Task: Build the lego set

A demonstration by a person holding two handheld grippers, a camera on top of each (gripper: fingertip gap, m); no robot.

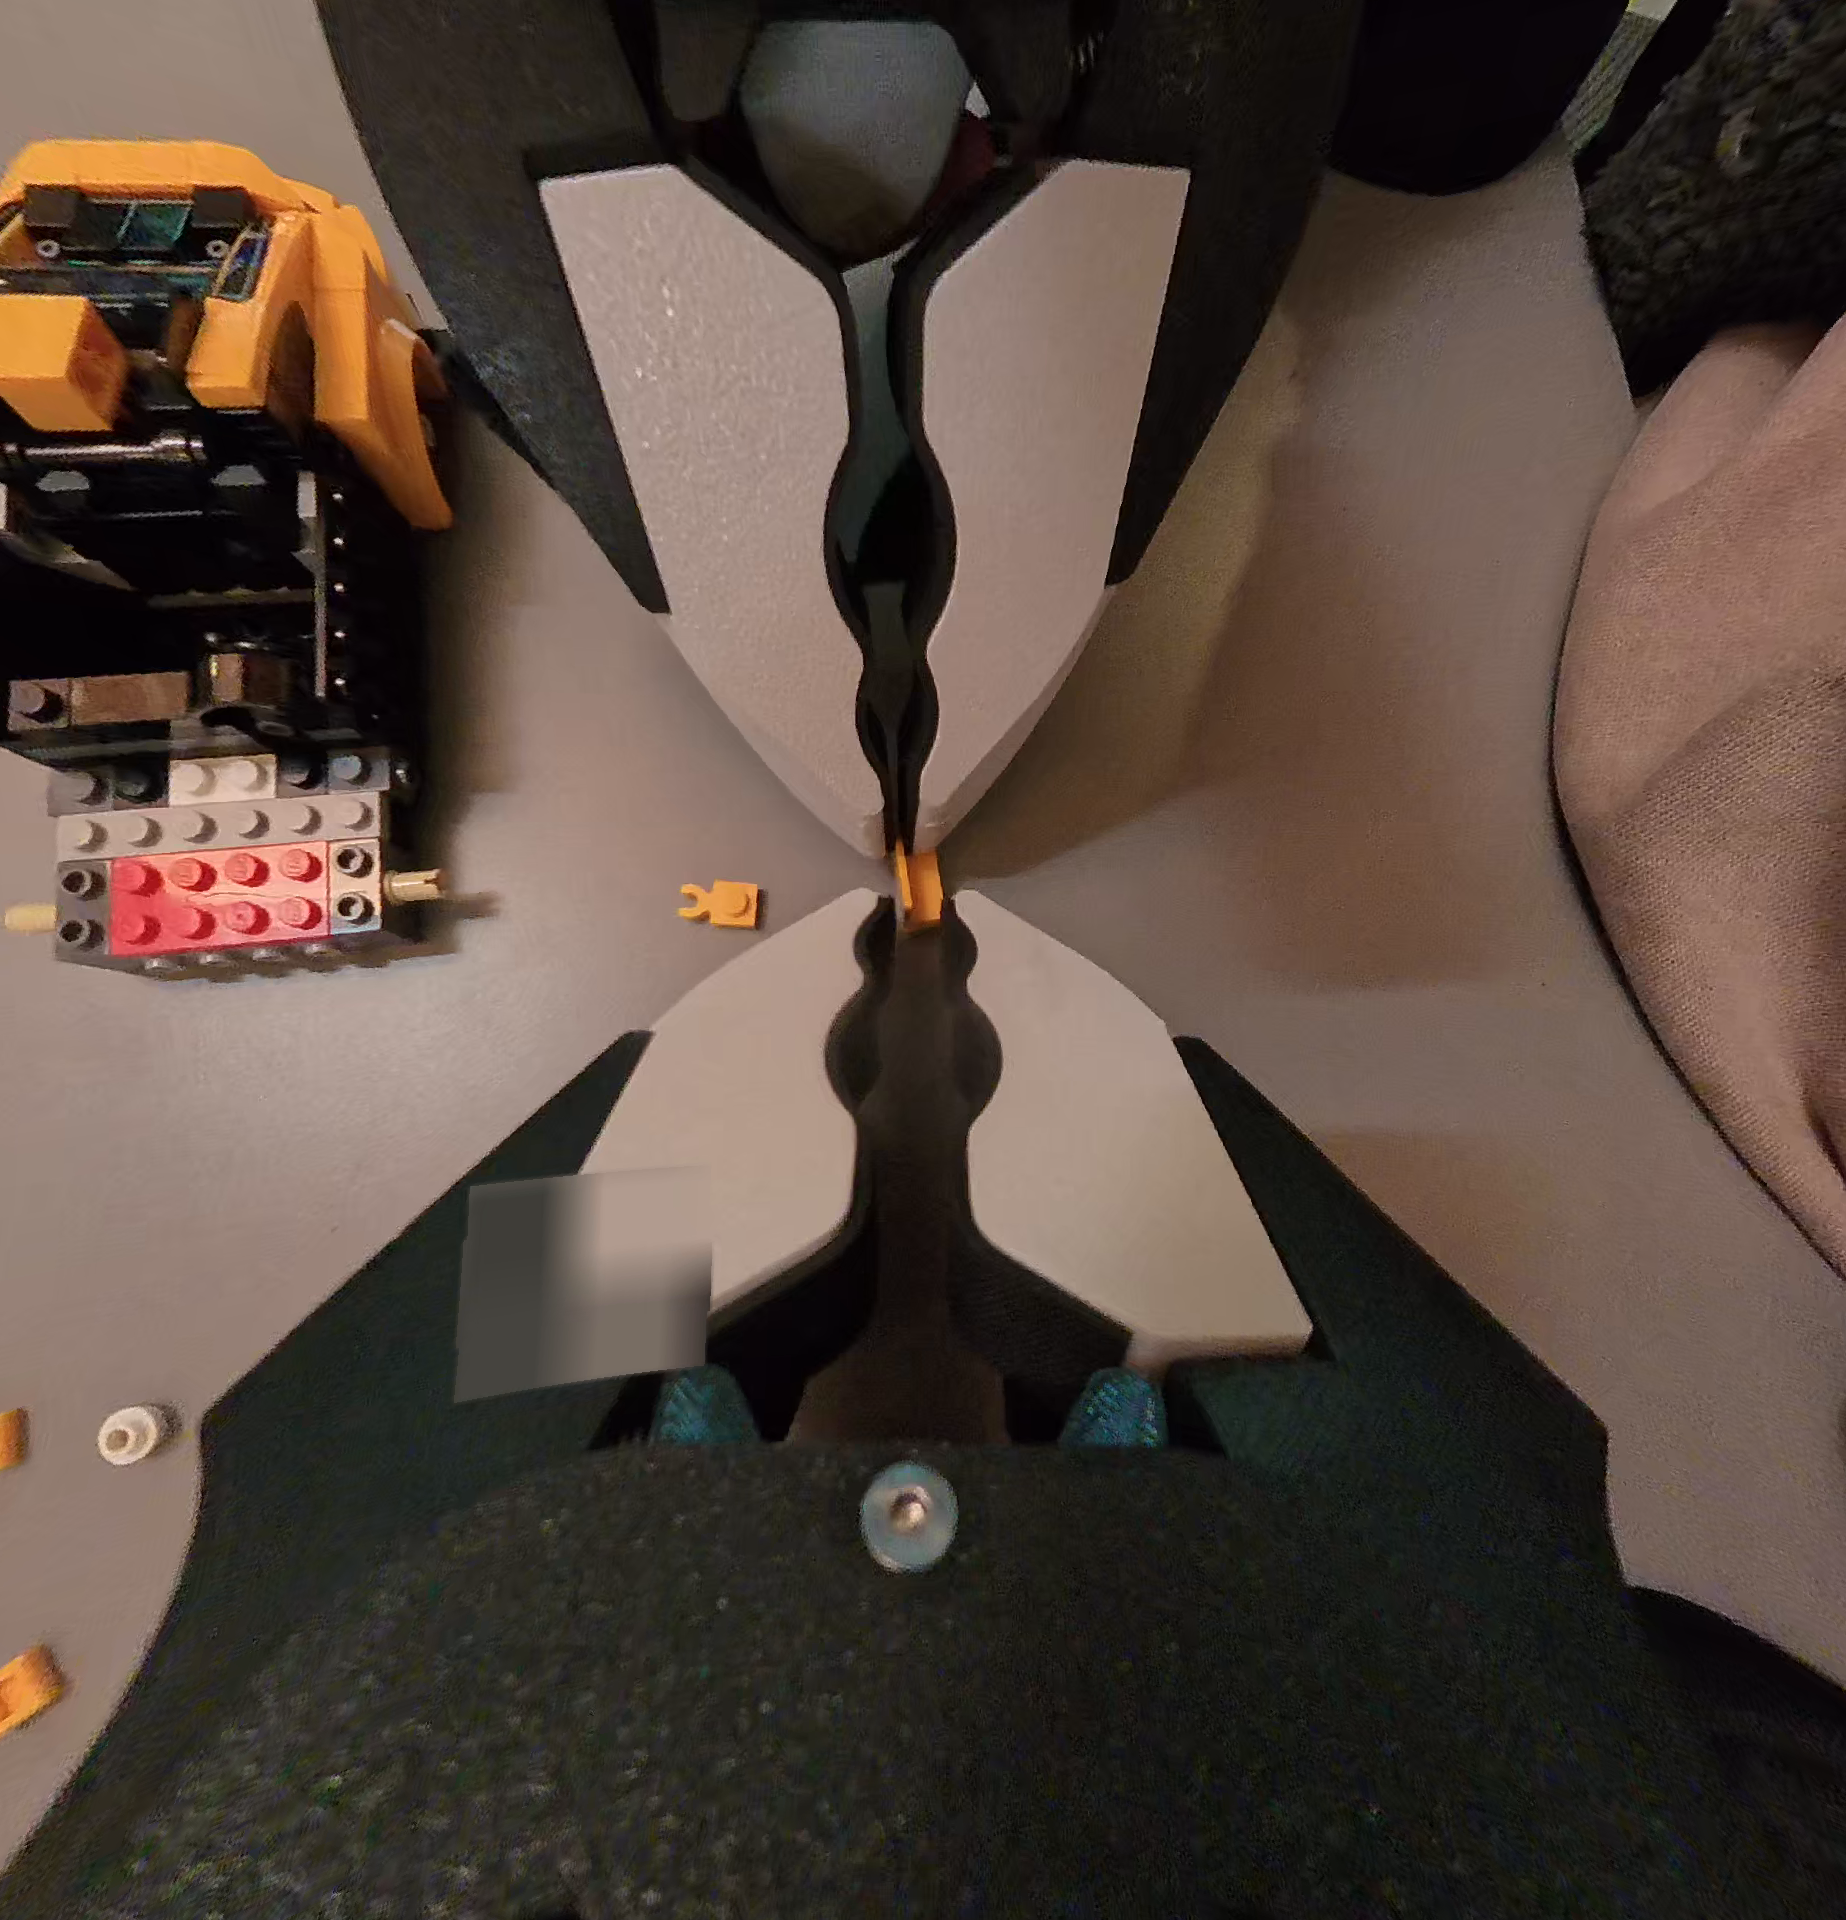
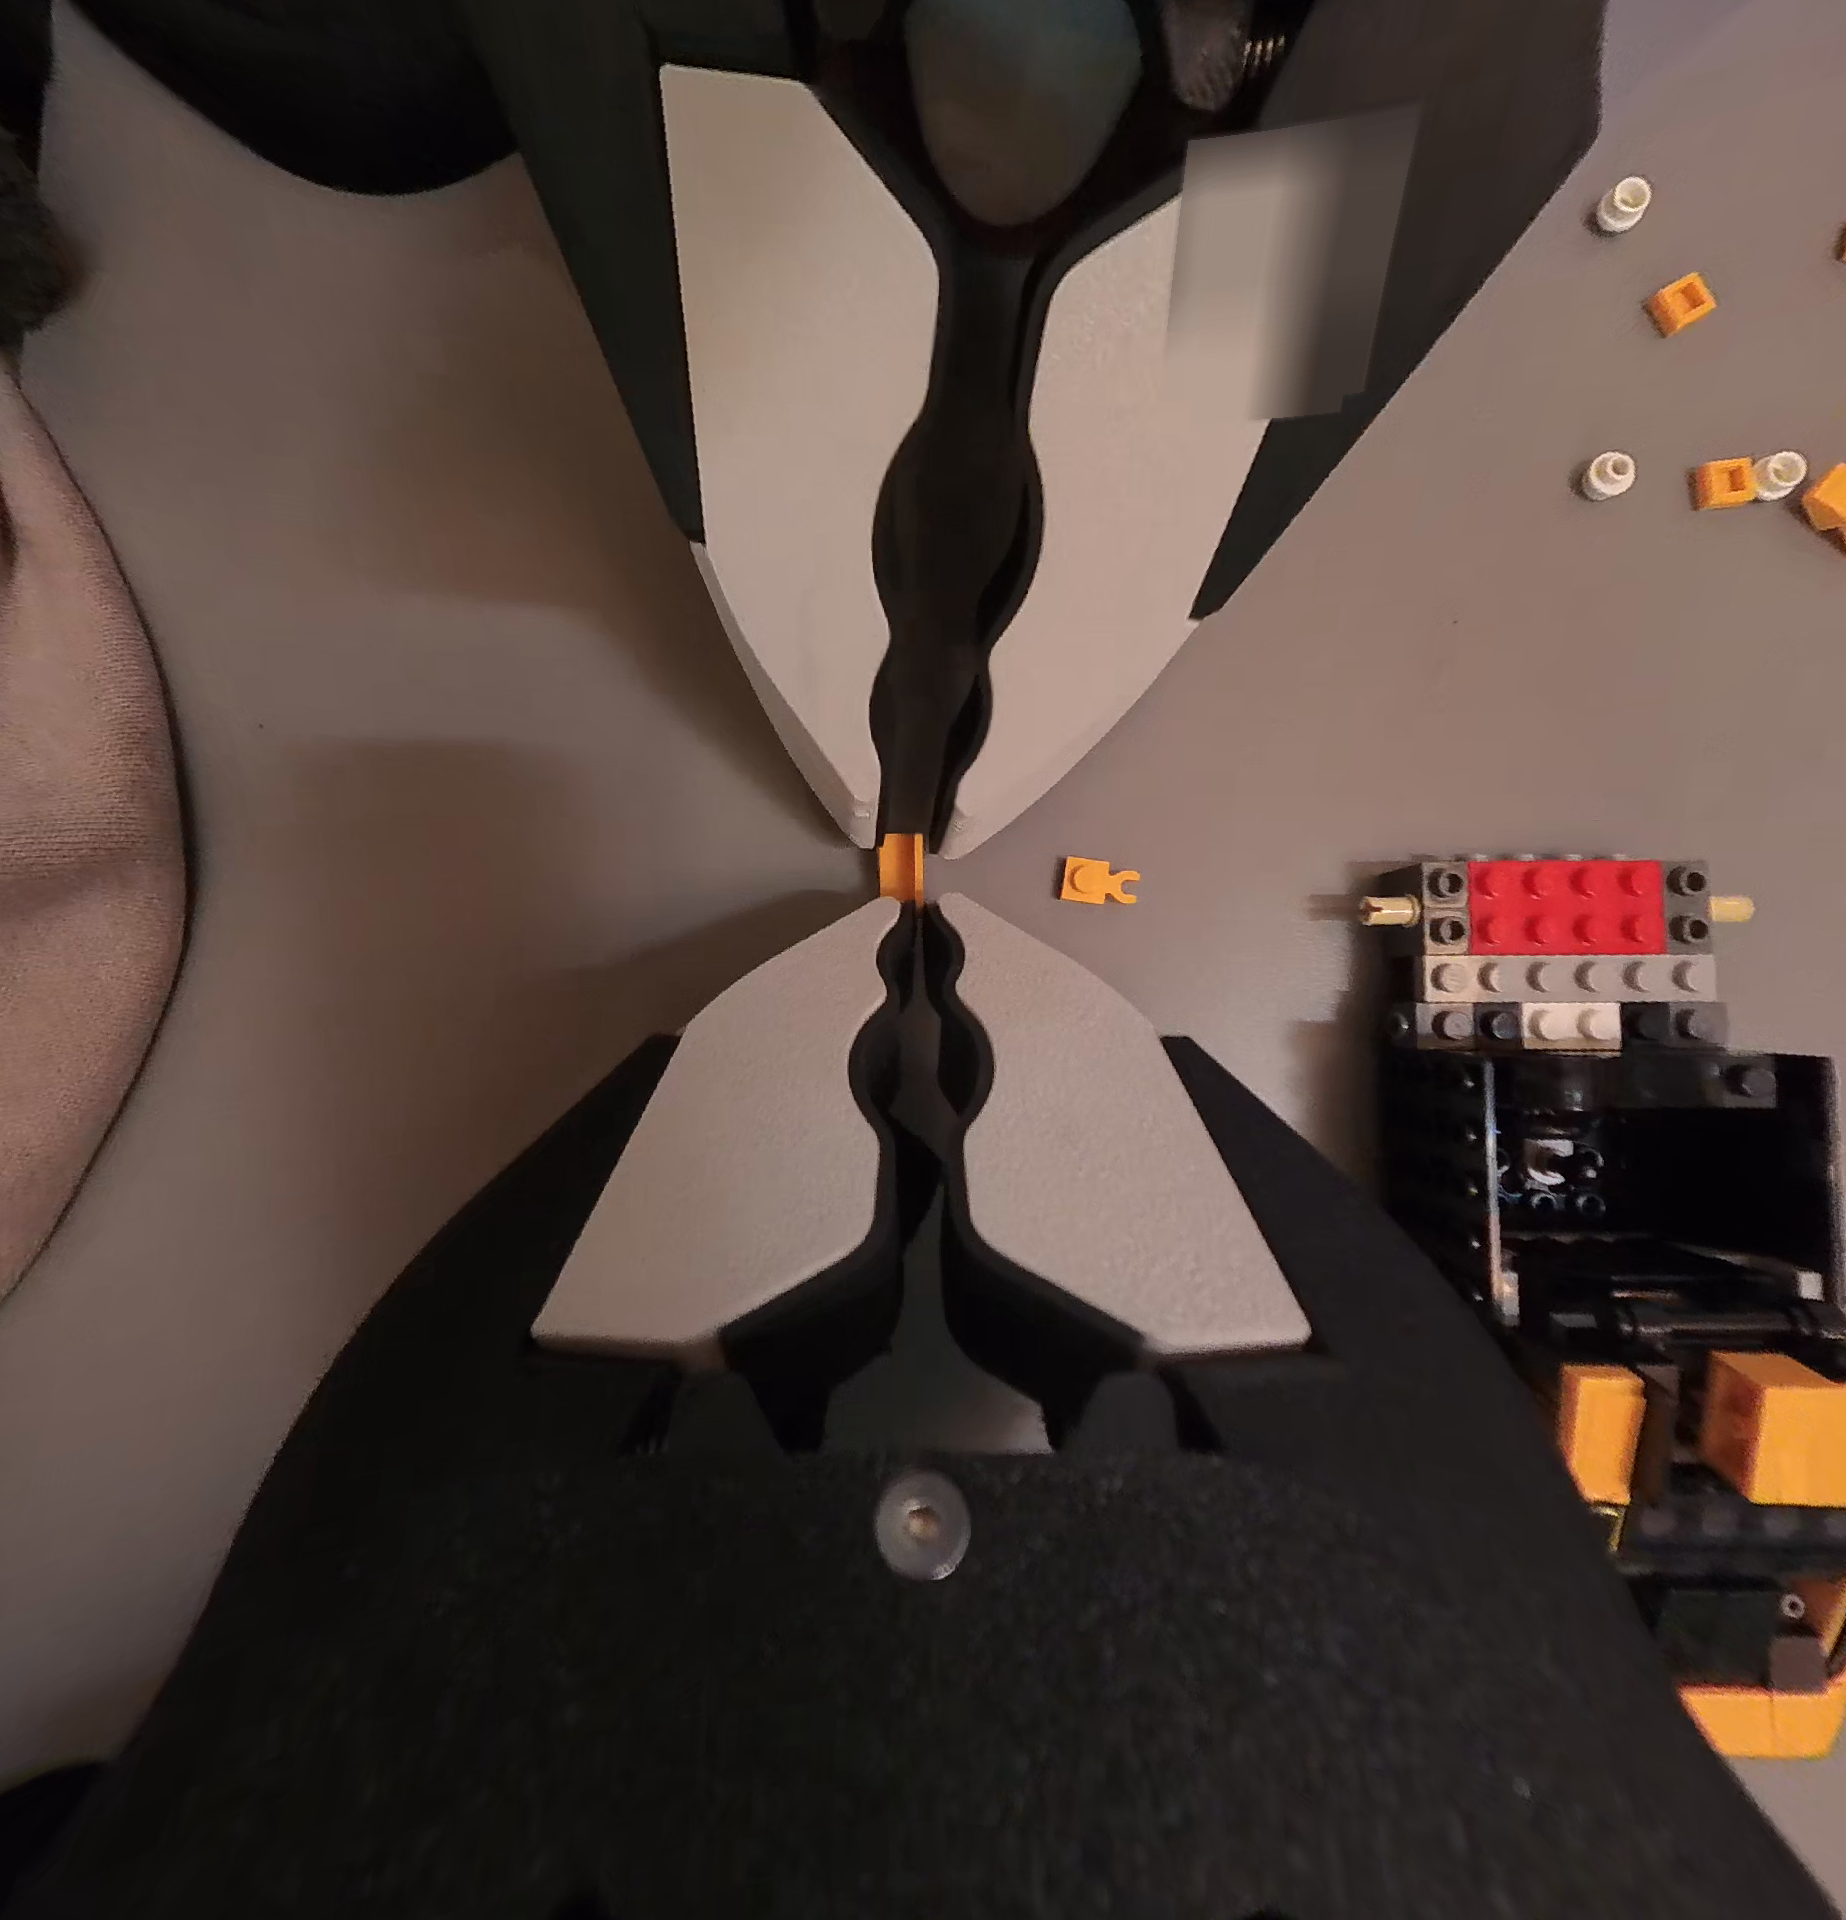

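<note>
Both claws (image 1: 914, 914) (image 2: 903, 914) meet tip-to-tip, pinching one orange piece (image 1: 917, 885).

bricks (image 1: 223, 899): glossy plastic; gripper (image 1: 914, 909): rough matt black; table (image 1: 275, 1195): smooth matt grey

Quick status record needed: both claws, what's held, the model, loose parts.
left claw: tips meet the right claw's on the orange piece
right claw: shut on the same piece, above the table
model: orange and black, red brick at one end
clip plate: loose, between piece and model
small parts: orange and white, scattered past the model
</note>
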